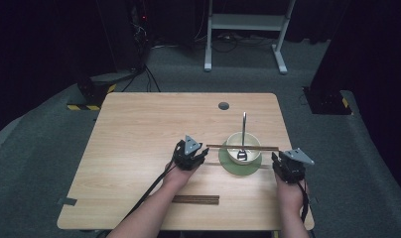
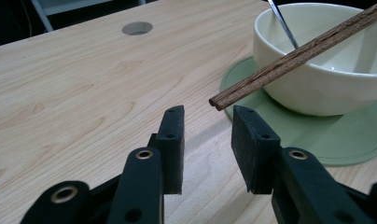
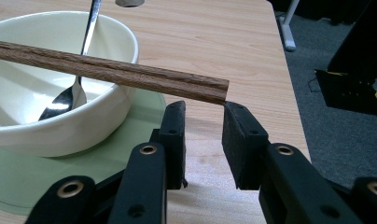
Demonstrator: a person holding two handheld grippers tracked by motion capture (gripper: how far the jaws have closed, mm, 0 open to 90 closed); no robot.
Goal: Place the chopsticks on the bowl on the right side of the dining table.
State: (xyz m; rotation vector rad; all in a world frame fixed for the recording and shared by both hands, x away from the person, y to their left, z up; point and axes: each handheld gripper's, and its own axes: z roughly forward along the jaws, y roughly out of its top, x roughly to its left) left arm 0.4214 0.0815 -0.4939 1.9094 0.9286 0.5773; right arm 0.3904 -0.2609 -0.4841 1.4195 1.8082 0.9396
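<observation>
The left gripper [image 1: 191, 154] rested on the bench [image 1: 139, 129], jaws parted and empty, just short of the chopsticks [image 1: 242, 147]. These lay across the cream bowl [image 1: 243, 148], which held a spoon [image 1: 242, 134] and stood on a green coaster [image 1: 227, 166]. The right gripper [image 1: 288, 166] likewise stood parted and empty at their other end.

Left gripper [image 1: 204, 152] and right gripper [image 1: 275, 157] flank the cream ceramic bowl [image 1: 243, 148], jaws parted, empty.

Cream bowl [image 1: 243, 147], green mat [image 1: 236, 167], brown wood-grain chopsticks [image 1: 268, 148].
</observation>
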